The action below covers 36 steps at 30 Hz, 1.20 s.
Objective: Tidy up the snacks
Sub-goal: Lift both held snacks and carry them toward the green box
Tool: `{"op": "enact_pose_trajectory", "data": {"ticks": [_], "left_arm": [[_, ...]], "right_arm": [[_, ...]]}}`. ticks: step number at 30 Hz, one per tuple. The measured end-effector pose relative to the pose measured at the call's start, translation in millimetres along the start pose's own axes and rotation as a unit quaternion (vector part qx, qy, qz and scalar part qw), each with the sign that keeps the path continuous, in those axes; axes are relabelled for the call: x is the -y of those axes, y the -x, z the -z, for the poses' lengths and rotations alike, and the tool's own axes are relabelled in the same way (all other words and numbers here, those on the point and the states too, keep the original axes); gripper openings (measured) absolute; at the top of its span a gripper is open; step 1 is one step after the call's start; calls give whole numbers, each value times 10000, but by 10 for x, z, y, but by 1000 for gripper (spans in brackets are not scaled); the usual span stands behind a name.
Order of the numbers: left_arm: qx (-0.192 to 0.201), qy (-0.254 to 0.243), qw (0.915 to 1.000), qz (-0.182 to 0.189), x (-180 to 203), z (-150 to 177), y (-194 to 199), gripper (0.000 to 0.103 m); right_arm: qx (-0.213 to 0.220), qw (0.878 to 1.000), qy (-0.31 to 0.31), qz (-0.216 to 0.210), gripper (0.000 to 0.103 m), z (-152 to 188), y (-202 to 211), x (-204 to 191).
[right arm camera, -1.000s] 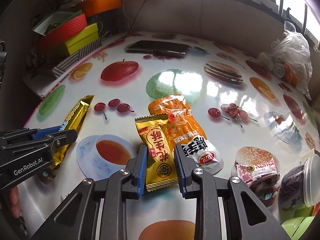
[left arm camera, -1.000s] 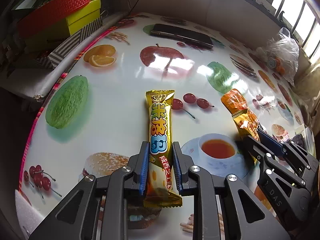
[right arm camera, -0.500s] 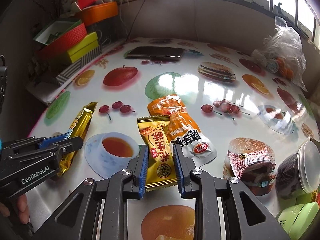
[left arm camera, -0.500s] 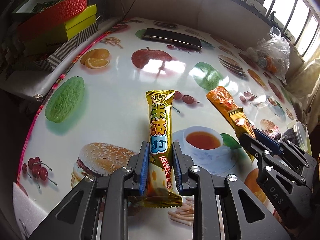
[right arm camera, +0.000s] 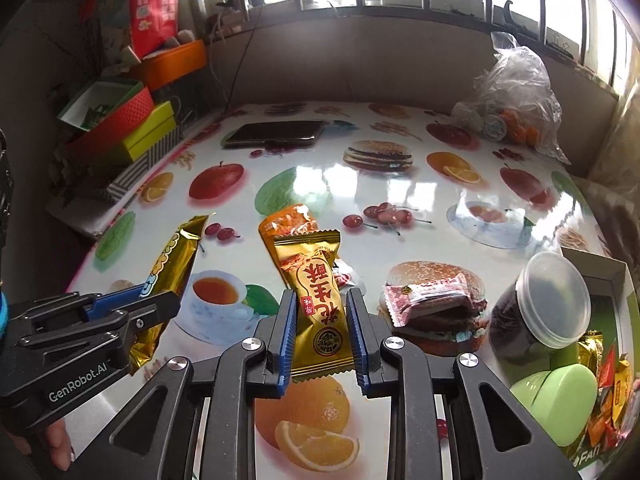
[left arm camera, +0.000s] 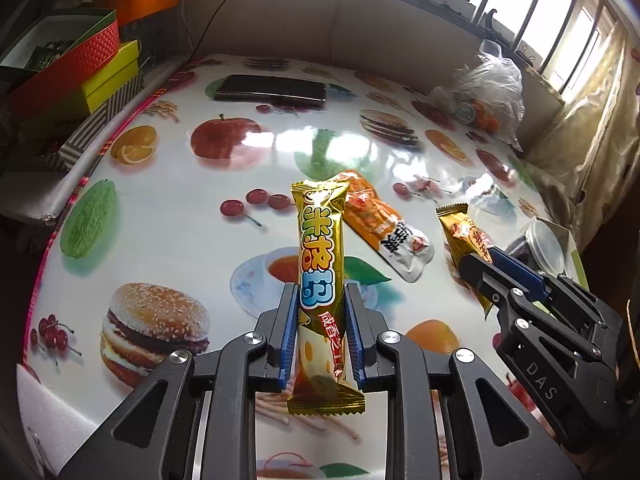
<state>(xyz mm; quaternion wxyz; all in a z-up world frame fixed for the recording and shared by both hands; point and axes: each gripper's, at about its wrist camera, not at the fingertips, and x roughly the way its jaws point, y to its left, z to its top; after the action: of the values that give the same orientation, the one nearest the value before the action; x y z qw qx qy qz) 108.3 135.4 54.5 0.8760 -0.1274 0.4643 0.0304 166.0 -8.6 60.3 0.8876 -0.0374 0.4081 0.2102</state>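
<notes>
My left gripper (left arm camera: 320, 300) is shut on a long gold snack bar (left arm camera: 320, 256) and holds it lifted above the table; it also shows in the right wrist view (right arm camera: 172, 264). My right gripper (right arm camera: 320, 304) is shut on a gold peanut-candy packet (right arm camera: 316, 292), also lifted; it shows in the left wrist view (left arm camera: 466, 236). An orange-and-white snack pouch (left arm camera: 384, 228) lies flat on the fruit-print table (left arm camera: 168, 216). A small red-and-white wrapped snack (right arm camera: 428, 296) lies on the table to the right of my right gripper.
A box (right arm camera: 612, 280) at the right edge holds a dark lidded jar (right arm camera: 540, 308), a green container (right arm camera: 560, 400) and several small snacks. A phone (left arm camera: 272, 88) lies at the back. A plastic bag (right arm camera: 516, 96) sits back right. Stacked boxes (left arm camera: 72, 72) stand left.
Both grippers have risen and pulled back from the table with their snacks. The orange pouch stays on the table and now shows more fully.
</notes>
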Motion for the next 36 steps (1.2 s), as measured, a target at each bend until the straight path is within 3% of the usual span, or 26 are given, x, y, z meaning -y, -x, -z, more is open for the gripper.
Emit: {"op": "enact_pose_trajectory", "data": {"ticks": [36], "left_arm": [[263,-925,9945,404,1176,-164,237,24]], "right_arm": [[471,9949,-698,562,24,42,697,922]]}}
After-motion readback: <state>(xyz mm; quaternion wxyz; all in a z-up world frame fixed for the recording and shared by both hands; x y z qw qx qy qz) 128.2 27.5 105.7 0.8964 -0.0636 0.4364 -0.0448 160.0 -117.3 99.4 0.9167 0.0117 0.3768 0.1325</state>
